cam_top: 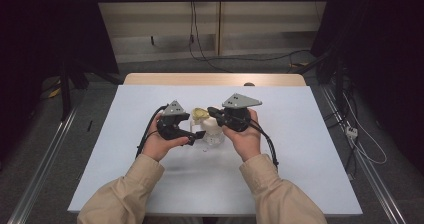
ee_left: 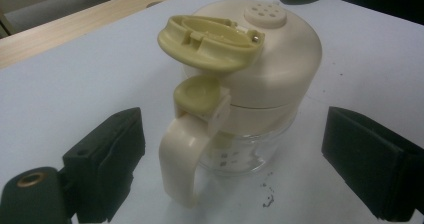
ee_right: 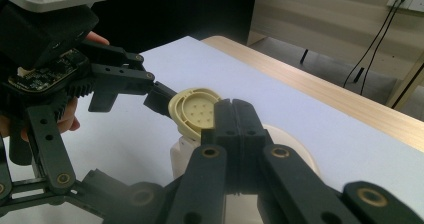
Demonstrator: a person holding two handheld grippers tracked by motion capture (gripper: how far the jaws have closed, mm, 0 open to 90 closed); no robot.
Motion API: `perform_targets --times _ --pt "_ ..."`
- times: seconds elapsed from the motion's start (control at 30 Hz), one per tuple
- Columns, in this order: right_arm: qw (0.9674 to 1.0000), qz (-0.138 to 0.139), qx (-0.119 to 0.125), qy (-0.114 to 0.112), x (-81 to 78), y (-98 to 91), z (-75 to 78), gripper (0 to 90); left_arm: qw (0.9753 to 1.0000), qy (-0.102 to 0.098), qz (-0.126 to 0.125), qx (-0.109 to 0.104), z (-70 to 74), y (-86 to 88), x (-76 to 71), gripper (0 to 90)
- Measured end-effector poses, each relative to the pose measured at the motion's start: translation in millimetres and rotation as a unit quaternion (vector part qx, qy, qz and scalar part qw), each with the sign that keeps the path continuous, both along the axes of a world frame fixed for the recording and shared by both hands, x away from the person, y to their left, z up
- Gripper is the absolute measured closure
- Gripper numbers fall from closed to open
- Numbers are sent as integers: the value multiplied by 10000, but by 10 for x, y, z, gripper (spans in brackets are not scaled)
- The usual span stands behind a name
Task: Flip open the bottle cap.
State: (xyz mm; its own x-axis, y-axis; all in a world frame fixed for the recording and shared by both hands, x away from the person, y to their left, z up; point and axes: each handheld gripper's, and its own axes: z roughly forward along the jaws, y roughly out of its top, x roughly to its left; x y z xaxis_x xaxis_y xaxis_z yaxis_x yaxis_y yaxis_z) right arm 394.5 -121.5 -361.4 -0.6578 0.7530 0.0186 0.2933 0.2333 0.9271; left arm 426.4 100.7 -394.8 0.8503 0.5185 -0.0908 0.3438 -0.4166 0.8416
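jar [ee_left: 260, 79] on white mat [cam_top: 300, 149], flip lid [ee_left: 207, 41] up; l gripper [ee_left: 235, 159] jaws wide astride jar, r gripper [ee_right: 235, 124] jaws closed by lid

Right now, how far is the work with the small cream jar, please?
Already done, it seems: the flip lid stands open, and the sprinkle holes on the cream jar are uncovered. In hand: the left gripper has its jaws open on either side of the jar, not touching it; the right gripper is shut, its tips beside the raised lid. Probably left: gripping the jar and moving the lid further.
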Motion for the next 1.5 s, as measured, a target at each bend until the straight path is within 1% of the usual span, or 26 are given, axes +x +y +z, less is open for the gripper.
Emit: perform_targets --times 0.27,0.37,0.43,0.5,0.53,0.6,0.63,0.73,0.77,0.83,0.97,1.0,1.03,1.1,1.17,1.2,1.3,1.43,1.5 --pt "9999 28 132 80 -6 -15 0 891 10000 -1 11 11 4 11 -10 99" --pt "9998 -10 179 94 -2 -18 0 800 10000 -4 13 -5 4 14 -12 99" --pt "9997 -29 222 126 4 -17 -2 710 10000 -13 18 4 7 22 -10 99" --pt "9995 -103 264 160 9 -16 -5 589 10000 -14 19 -2 6 28 -9 99" --pt "9993 -128 296 198 11 -17 -6 551 10000 -2 25 -28 5 28 -12 98" --pt "9991 -148 326 222 13 -21 -9 521 10000 23 32 -33 9 34 -16 98" --pt "9991 -126 337 219 13 -22 -10 504 10000 -25 22 -3 13 42 -12 98" --pt "9991 -157 340 218 12 -17 -10 437 10000 -13 33 -46 13 50 -19 98" --pt "9990 -135 350 230 12 -14 -11 428 10000 -22 39 -25 17 56 -21 98" --pt "9992 -136 313 220 10 -5 -16 392 10000 -5 46 -49 16 61 -28 98" --pt "9991 -74 346 241 -5 5 -27 352 10000 4 59 -63 13 75 -35 98" --pt "9990 -86 367 229 -11 1 -31 343 10000 -3 57 -44 14 80 -34 98" --pt "9990 -98 377 232 -17 -5 -35 331 10000 11 58 -77 11 82 -38 98" --pt "9990 -108 350 268 -29 -22 -43 302 10000 27 54 -72 12 91 -46 98" --pt "9989 -113 350 274 -47 -46 -46 295 10000 11 29 -61 10 110 -51 98" --pt "9990 -92 349 273 -58 -60 -46 293 9999 26 37 -104 3 117 -55 97" --pt "9993 -71 275 262 -85 -97 -55 265 10000 27 40 -56 3 153 -59 96" --pt "9992 -60 271 283 -115 -148 -80 251 10000 -36 48 -51 22 183 -80 96" --pt "9990 -84 296 320 -124 -179 -94 236 10000 -23 45 -36 29 196 -92 96"
